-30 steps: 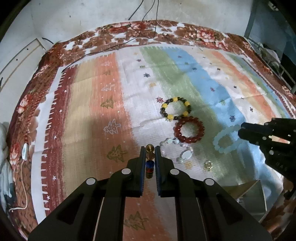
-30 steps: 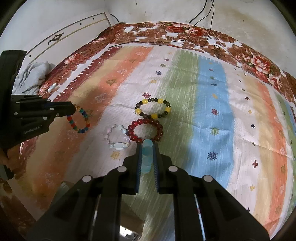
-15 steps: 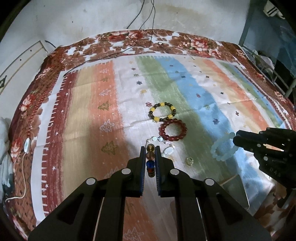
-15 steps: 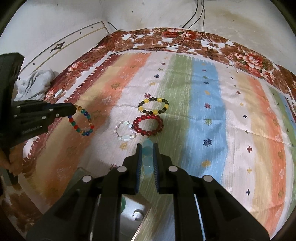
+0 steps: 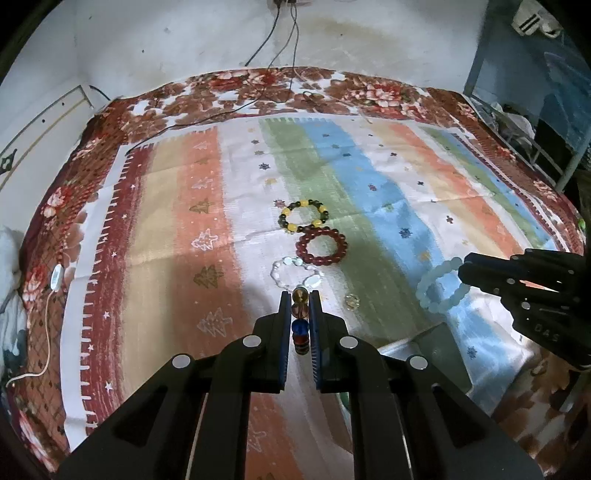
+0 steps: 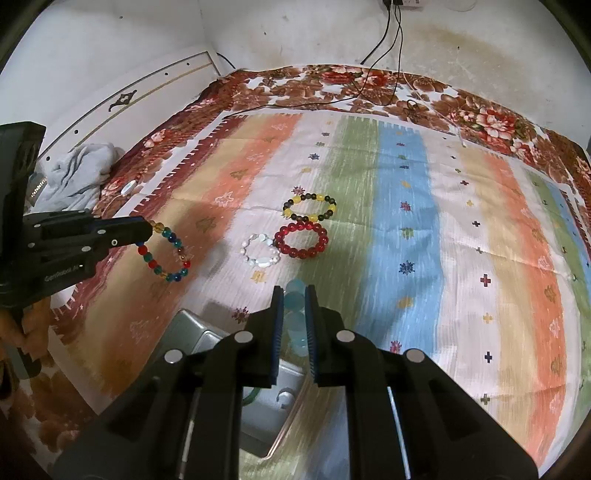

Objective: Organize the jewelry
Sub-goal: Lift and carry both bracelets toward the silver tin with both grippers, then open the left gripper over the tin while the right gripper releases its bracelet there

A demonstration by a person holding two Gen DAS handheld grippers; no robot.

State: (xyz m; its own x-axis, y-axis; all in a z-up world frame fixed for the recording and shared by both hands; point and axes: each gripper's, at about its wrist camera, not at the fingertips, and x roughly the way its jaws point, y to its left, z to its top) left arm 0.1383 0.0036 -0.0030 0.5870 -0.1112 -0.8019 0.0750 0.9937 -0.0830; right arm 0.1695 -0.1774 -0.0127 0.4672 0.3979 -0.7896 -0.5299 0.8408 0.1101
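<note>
Two grippers up over striped cloth (image 6: 406, 229). I see grey box (image 6: 207, 343) nearest. Left gripper (image 5: 300, 306) clamped on multicolour bracelet (image 6: 166, 254), right gripper (image 6: 294, 299) on pale blue bracelet (image 5: 439, 284), both hanging edge-on. Beyond, floral bedspread (image 6: 369, 85), stained wall (image 6: 295, 33).

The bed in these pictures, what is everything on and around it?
Striped patterned cloth: one, multicoloured, spread over the floral bedcover.
Yellow-and-dark bead bracelet: one, lying mid-cloth.
Dark red bead bracelet: one, just nearer than the yellow one.
Clear-white bead bracelet: one, left of the red one.
Multicoloured glass bead bracelet: one, hanging from the left gripper.
Pale blue bead bracelet: one, held by the right gripper.
Grey metal box: one, near edge, under the right gripper.
Black cables: two, on the far wall.
Grippers: two, black, both fingers shut on bracelets.
</note>
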